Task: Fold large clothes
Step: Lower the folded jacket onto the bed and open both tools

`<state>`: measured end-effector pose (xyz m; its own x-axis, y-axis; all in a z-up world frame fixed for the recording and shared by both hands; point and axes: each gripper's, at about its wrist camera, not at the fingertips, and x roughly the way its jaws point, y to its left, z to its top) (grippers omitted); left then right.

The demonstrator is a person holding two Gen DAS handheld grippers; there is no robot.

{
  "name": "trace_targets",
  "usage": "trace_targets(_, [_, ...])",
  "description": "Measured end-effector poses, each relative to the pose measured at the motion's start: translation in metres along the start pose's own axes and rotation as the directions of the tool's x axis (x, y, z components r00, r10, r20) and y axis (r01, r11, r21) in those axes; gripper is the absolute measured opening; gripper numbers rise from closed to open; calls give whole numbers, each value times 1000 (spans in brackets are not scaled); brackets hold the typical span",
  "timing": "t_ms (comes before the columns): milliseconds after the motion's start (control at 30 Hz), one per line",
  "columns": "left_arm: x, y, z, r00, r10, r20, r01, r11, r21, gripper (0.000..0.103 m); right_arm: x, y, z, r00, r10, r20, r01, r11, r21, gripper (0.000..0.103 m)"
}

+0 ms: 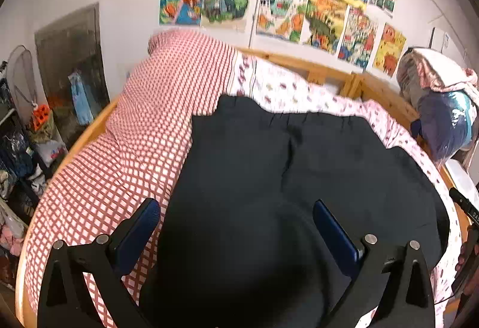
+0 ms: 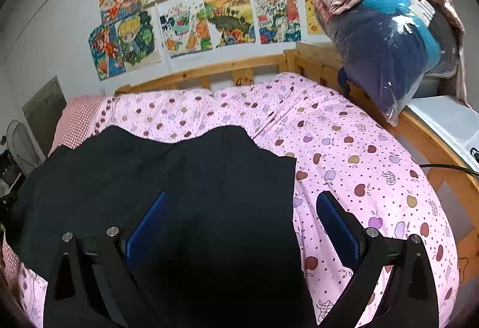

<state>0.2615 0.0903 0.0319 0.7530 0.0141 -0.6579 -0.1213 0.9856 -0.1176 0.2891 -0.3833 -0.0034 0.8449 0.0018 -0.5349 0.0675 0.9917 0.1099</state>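
Observation:
A large black garment [image 1: 299, 166] lies spread flat on the bed, over a pink fruit-print sheet [image 2: 344, 154]. In the left wrist view my left gripper [image 1: 236, 205] hovers open above the garment's near left part, blue pads wide apart, nothing between them. The same black garment [image 2: 167, 172] fills the left half of the right wrist view. My right gripper [image 2: 242, 199] stands open over the garment's right edge, its left pad above the cloth and its right pad above the pink sheet. Neither gripper holds anything.
A red-checked quilt [image 1: 143, 124] is bunched at the bed's left end. A wooden bed frame [image 2: 209, 73] runs along the wall under several drawings. A plastic-wrapped bundle [image 2: 389, 37] sits at the right end beside a white box [image 2: 443, 118]. Clutter [image 1: 21, 154] stands on the floor left.

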Motion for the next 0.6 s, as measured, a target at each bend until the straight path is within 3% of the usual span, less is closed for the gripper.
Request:
trace_targets(167, [-20, -15, -2, 998, -6, 58, 4, 999, 38, 103, -15, 5, -2, 999, 11, 34, -11, 1000, 10, 98])
trace_targets(600, [-59, -55, -26, 994, -36, 99, 21, 990, 140, 103, -59, 41, -24, 990, 80, 112, -72, 994, -79, 98])
